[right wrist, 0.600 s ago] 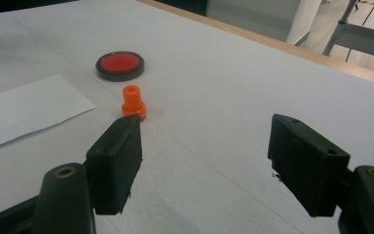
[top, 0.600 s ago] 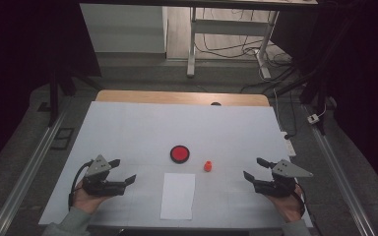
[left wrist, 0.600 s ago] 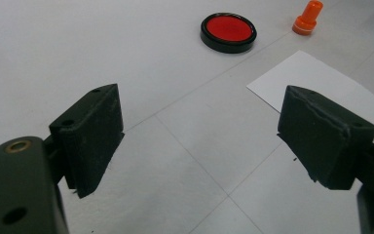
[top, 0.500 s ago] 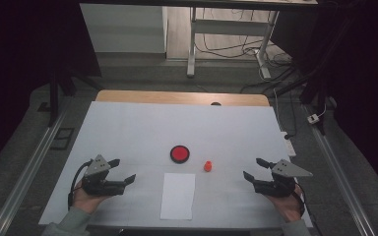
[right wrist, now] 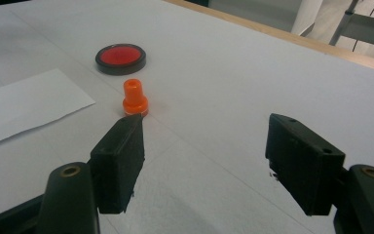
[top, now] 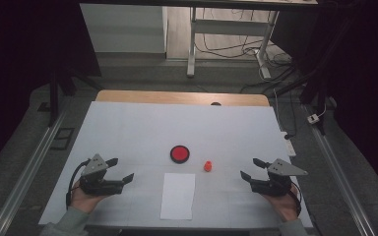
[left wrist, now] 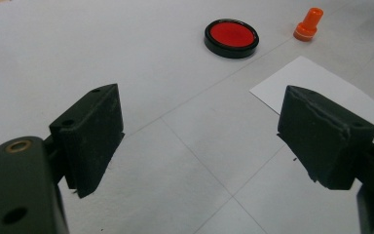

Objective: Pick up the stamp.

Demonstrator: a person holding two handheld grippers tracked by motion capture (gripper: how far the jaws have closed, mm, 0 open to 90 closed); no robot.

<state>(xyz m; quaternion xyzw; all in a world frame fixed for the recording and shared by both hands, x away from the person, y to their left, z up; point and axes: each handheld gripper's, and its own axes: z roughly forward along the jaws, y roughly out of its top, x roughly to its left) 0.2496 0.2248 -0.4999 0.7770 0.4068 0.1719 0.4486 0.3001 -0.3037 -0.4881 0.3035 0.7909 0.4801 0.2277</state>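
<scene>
One red ink pad, one orange stamp, one paper sheet, two hand-held grippers.

Kind of place: a lab or test room set up for recording, not a home.
Work surface: a table under a plain white cover, its wooden edge bare along the far side, at the centre of the high view.
Rails: metal rails run down the lower left and lower right of the frame, beside the table.
Floor: grey, with loose cables trailing at upper right.
Furniture: the legs of a white metal frame at top centre.
Surroundings: dark on both sides.
</scene>
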